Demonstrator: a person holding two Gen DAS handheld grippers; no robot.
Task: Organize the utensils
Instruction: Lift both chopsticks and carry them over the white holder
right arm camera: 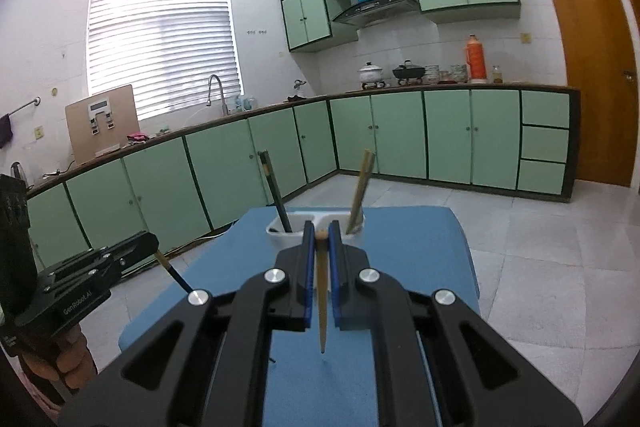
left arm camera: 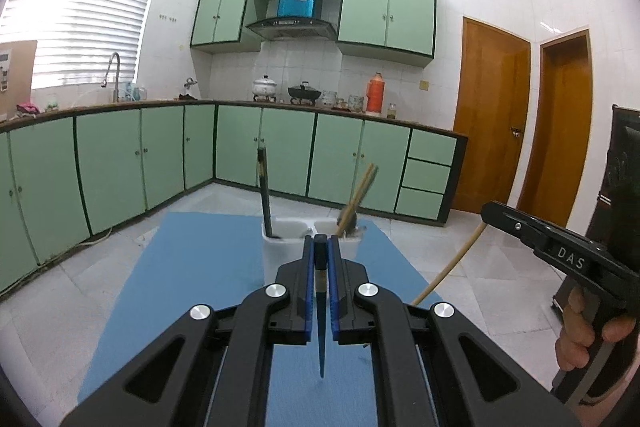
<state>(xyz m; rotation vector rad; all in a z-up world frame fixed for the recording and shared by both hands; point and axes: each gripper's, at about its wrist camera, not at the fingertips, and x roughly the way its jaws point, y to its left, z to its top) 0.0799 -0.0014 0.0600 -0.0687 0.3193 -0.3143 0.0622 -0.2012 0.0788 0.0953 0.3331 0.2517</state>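
Observation:
My left gripper (left arm camera: pixel 320 247) is shut on a dark blue chopstick (left arm camera: pixel 321 327) whose tip points down at the blue mat (left arm camera: pixel 200 287). My right gripper (right arm camera: pixel 321 233) is shut on a tan wooden chopstick (right arm camera: pixel 322 307), tip down over the mat (right arm camera: pixel 400 239). Just beyond both stands a white two-compartment holder (left arm camera: pixel 286 247), also in the right wrist view (right arm camera: pixel 298 227). Its left compartment holds a dark chopstick (left arm camera: pixel 265 191), its right compartment holds wooden chopsticks (left arm camera: pixel 358 197). The right gripper (left arm camera: pixel 560 247) with its wooden chopstick shows at right in the left wrist view.
The mat covers a table standing on a tiled kitchen floor. Green cabinets (left arm camera: pixel 260 147) and a counter with pots and an orange thermos (left arm camera: pixel 375 98) line the far walls. Wooden doors (left arm camera: pixel 492 119) are at the right.

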